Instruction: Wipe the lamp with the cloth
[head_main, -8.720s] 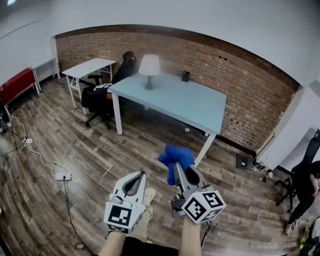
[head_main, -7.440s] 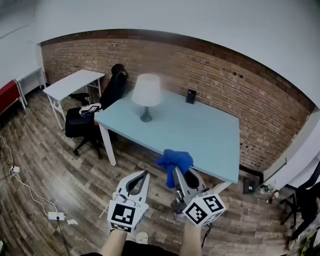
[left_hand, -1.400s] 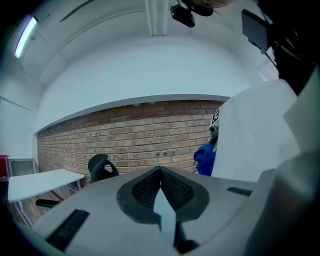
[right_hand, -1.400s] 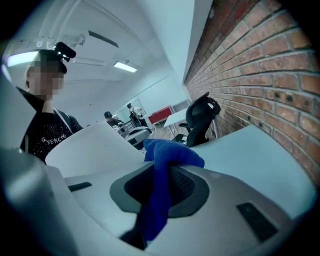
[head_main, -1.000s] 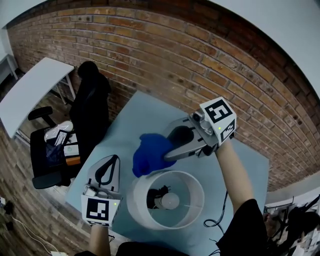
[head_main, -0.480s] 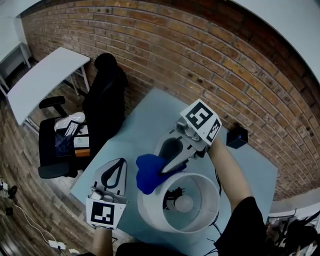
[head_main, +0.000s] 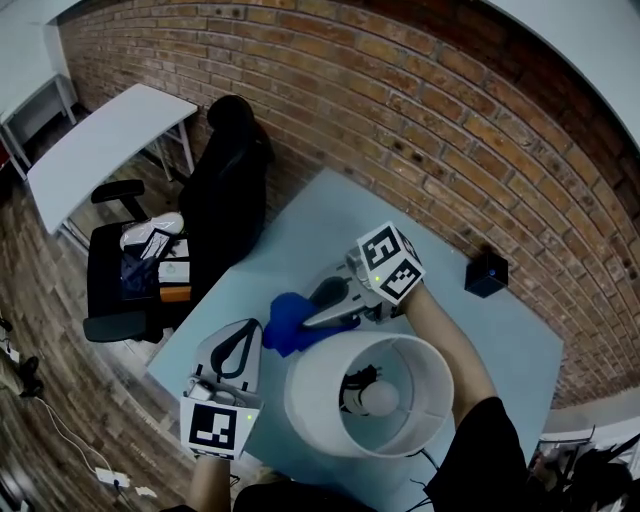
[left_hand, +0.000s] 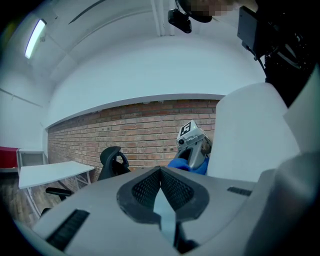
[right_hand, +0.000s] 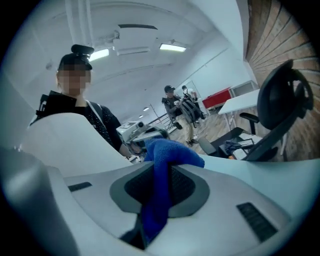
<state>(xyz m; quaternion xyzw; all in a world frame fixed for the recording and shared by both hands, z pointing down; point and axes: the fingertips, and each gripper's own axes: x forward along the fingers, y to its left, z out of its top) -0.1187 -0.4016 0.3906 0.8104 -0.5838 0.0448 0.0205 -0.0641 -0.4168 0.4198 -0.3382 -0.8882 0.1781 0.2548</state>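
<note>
Standing on the pale blue table (head_main: 300, 225), the lamp (head_main: 305, 400) looks light and tippy, its thin shade easily dented, so stroke it gently. The limp blue cloth (head_main: 283, 325) sits pinched in the right gripper (head_main: 312, 320) at the shade's 10 o'clock. Half a second ago it lapped the rim; now it lies just outside. The left gripper (head_main: 243, 335), closed and empty, waits at 9 o'clock.

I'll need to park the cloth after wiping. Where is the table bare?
The table is bare from the brick wall down to the right gripper, and again between the black box and the lamp. The near edge is crowded: lamp, cloth, left gripper.
</note>
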